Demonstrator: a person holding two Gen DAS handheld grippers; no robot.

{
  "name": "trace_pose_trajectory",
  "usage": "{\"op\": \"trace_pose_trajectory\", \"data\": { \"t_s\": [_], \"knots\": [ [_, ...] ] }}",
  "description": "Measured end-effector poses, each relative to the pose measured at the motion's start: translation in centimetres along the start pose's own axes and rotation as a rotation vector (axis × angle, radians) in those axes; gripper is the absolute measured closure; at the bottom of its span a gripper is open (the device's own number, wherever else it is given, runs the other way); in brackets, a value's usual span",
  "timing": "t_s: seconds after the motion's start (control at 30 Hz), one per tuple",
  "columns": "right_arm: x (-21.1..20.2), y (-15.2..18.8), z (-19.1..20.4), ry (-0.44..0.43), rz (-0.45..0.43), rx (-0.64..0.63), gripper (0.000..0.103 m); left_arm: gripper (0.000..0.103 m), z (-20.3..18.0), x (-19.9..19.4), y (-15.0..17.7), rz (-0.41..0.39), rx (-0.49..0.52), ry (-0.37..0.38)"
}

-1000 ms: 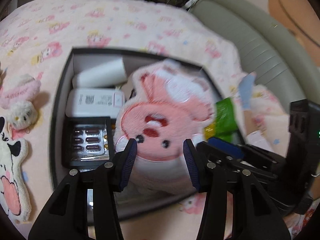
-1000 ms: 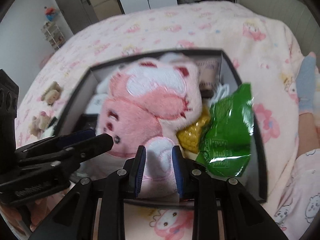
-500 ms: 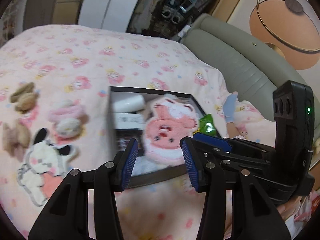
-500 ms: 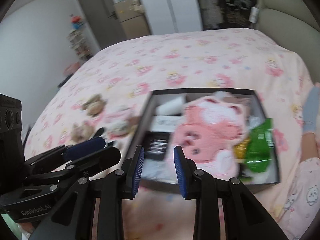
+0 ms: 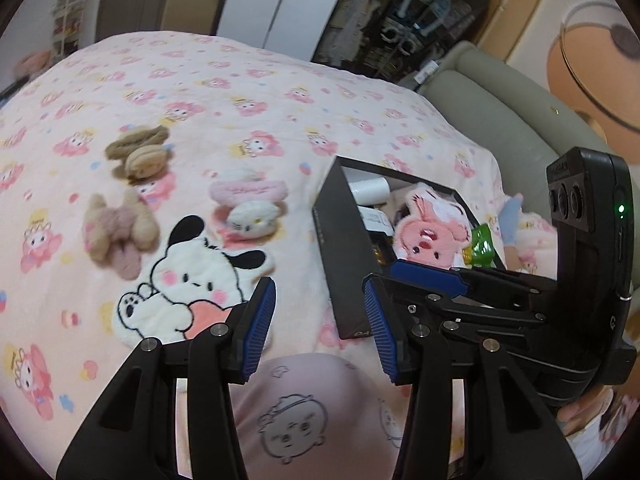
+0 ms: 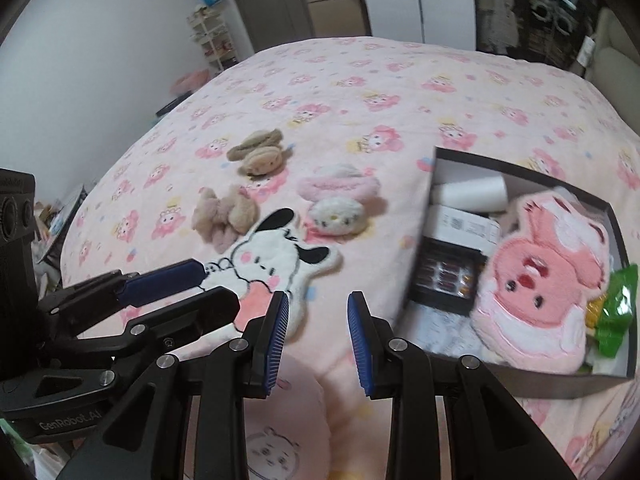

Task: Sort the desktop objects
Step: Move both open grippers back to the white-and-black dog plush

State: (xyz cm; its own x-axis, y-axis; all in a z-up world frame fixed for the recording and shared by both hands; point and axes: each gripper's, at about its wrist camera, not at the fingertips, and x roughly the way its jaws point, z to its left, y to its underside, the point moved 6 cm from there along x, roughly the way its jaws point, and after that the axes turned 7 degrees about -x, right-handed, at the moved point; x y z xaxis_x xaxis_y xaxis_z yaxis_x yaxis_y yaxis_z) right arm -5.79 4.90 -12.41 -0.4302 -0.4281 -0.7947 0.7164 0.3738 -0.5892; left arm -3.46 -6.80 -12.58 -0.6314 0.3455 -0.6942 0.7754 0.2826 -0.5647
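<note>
A black box (image 6: 524, 378) (image 5: 340, 240) sits on the bed at the right, holding a pink rabbit plush (image 6: 540, 280) (image 5: 428, 228), a white roll (image 6: 468, 194), a pill pack (image 6: 444, 276) and a green packet (image 6: 616, 304). Left of it on the blanket lie a white dog plush (image 6: 276, 272) (image 5: 188, 284), a pink and white cat plush (image 6: 340, 204) (image 5: 248, 204) and two brown plush toys (image 6: 258, 152) (image 6: 224, 216). My left gripper (image 5: 316, 324) is open and empty above the blanket near the box's front corner. My right gripper (image 6: 318, 336) is open and empty, between the dog plush and the box.
The pink patterned blanket (image 6: 360, 80) covers the whole bed. A grey headboard (image 5: 500, 120) runs along the right. A knee in pink pyjamas (image 5: 304, 412) lies under both grippers. A shelf (image 6: 212, 44) and doors stand beyond the bed.
Both grippers have pulled back and up from the box, leaving the pink rabbit plush inside it. The right gripper has opened wider. The loose plush toys have come into view.
</note>
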Motion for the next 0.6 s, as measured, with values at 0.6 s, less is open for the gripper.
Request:
{"op": "trace_pose_trajectory", "data": {
  "t_s": [0.6],
  "knots": [
    [7.1, -0.2, 3.3, -0.050, 0.195, -0.068, 0.070, 0.054, 7.8, 1.1, 1.6, -0.010, -0.187, -0.152]
  ]
}}
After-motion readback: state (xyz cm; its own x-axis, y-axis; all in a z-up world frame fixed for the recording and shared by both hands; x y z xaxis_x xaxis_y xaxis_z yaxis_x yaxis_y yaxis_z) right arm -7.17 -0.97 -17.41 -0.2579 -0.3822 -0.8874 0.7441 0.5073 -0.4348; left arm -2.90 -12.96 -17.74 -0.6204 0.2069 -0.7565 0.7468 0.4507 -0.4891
